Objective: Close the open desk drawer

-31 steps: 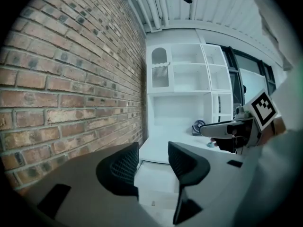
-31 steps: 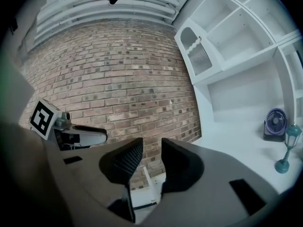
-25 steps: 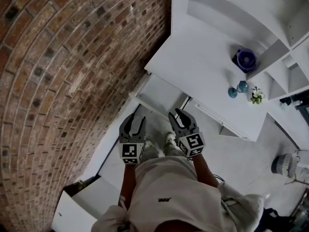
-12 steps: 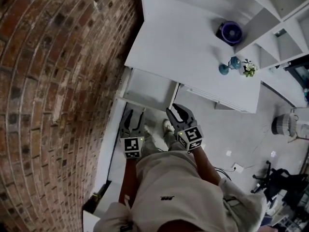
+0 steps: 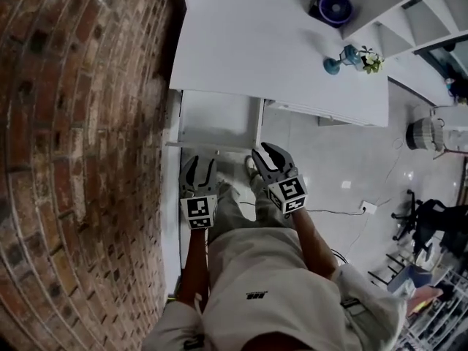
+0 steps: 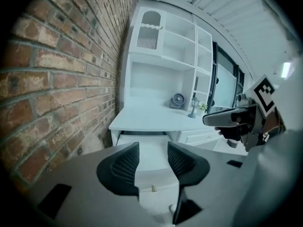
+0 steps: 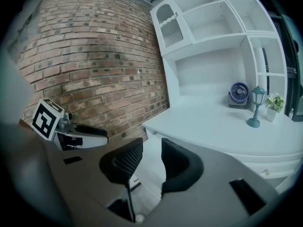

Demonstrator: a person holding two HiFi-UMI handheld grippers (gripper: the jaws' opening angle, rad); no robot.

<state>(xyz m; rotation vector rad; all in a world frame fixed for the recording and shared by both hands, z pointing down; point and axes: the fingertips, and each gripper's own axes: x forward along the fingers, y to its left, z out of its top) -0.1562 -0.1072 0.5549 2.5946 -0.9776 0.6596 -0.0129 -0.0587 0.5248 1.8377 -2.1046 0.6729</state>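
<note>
The white desk stands against the brick wall, and its left drawer is pulled out, looking empty. The drawer's front panel faces me. My left gripper hovers open just short of that panel, holding nothing. My right gripper is open too, beside the drawer's right corner. In the left gripper view the drawer shows between the jaws of the left gripper, with a small knob on its front. In the right gripper view the right gripper points toward the desk's left end.
A brick wall runs close along the left. On the desk's back stand a blue fan, a small lamp and a plant. White shelves rise behind. A cable and a round basket lie on the floor at right.
The desk and open drawer have come closer and squarer in the head view. Both grippers now sit just before the drawer front, still open.
</note>
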